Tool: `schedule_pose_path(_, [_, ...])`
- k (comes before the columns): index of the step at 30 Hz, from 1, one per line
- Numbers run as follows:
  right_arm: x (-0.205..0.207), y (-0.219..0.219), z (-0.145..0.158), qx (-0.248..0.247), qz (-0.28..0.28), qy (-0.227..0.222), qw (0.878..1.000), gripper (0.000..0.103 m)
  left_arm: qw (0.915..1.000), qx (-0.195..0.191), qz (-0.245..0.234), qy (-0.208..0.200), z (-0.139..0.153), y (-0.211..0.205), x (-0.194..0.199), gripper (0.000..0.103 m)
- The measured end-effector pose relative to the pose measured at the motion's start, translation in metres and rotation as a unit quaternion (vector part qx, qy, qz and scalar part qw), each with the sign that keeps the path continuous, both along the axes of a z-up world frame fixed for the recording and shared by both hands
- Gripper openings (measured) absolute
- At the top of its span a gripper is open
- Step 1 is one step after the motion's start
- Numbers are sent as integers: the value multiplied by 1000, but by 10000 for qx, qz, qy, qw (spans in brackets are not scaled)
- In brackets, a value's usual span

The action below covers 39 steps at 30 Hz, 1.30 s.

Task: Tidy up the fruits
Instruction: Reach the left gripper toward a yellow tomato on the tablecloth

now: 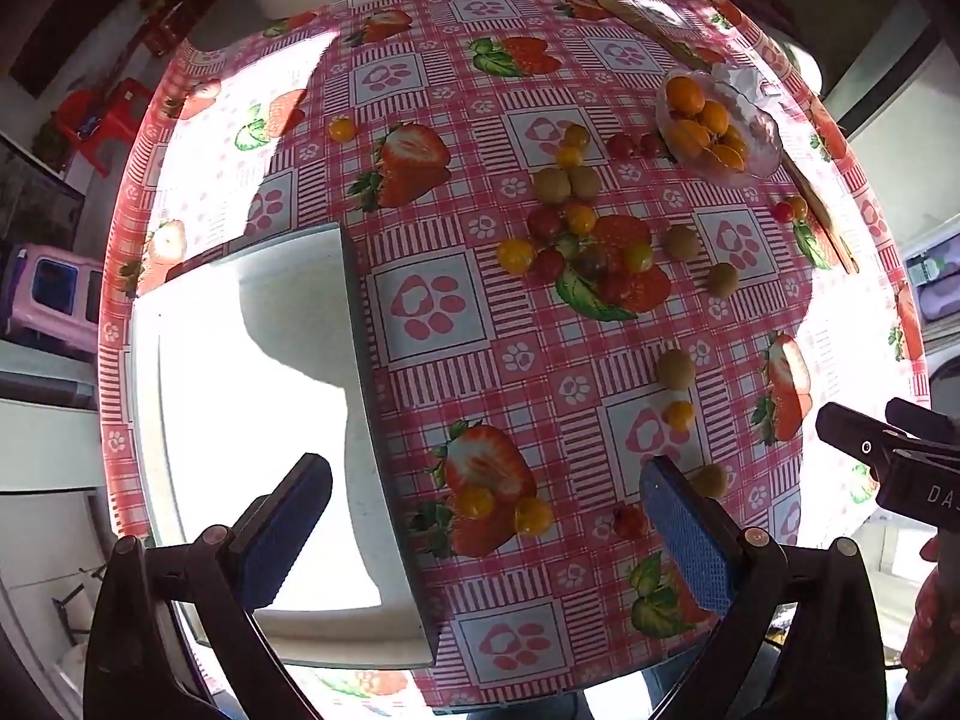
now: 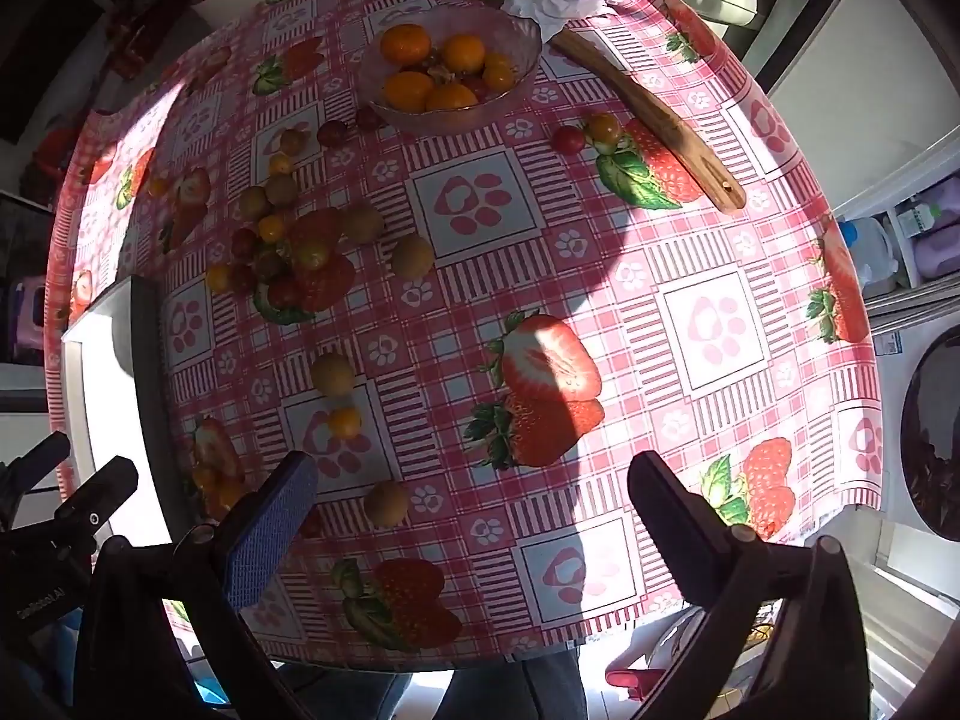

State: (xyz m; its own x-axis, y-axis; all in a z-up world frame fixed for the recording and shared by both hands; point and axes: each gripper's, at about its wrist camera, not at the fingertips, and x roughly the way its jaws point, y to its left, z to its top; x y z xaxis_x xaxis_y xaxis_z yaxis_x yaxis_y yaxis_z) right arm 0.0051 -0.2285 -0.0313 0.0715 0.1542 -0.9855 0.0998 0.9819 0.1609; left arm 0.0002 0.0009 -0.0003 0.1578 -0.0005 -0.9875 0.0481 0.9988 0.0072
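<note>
Hovering over the strawberry-print pink checked bench point(image 2: 600, 300), left tool point(image 1: 486, 540) and right tool point(image 2: 474, 540) gape empty; "DA" shows on the right tool's black body.

Both wrist views high, angled down, sharing fruit-strewn tablecloth point(image 1: 456, 120)

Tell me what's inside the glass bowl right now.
The glass bowl holds about five oranges, with something small, reddish and brownish between them that I cannot identify. Whatever lies beneath the oranges is covered.
</note>
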Motion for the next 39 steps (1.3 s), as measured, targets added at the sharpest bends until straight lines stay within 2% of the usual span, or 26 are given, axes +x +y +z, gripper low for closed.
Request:
schedule_pose_path(17, [1, 5, -5, 61, 72, 63, 9999, 103, 10000, 51, 7, 0, -13, 6, -1, 103])
schedule_pose_path(20, [2, 5, -5, 107, 63, 78, 9999, 103, 9993, 368, 20, -44, -12, -1, 5, 103])
schedule_pose_path(23, [4, 4, -6, 78, 57, 66, 9999, 103, 9991, 430, -20, -70, -16, -3, 9, 103])
schedule_pose_path(24, [5, 3, -7, 23, 54, 66, 10000, 103, 9982, 588, -41, -118, -16, -4, 11, 103])
schedule_pose_path(31, [16, 5, -16, 17, 99, 77, 9999, 103, 9987, 417, -304, 6, -34, -6, 35, 103])
schedule_pose_path(37, [34, 10, -28, 4, 138, 57, 9999, 103, 9974, 368, -593, -159, -50, -12, 57, 103])
schedule_pose_path(38, [36, 11, -31, 2, 154, 63, 9999, 103, 9971, 347, -651, -200, -53, -13, 60, 101])
schedule_pose_path(39, [39, 11, -33, 7, 171, 64, 9998, 103, 9963, 340, -713, -330, -57, -15, 64, 93])
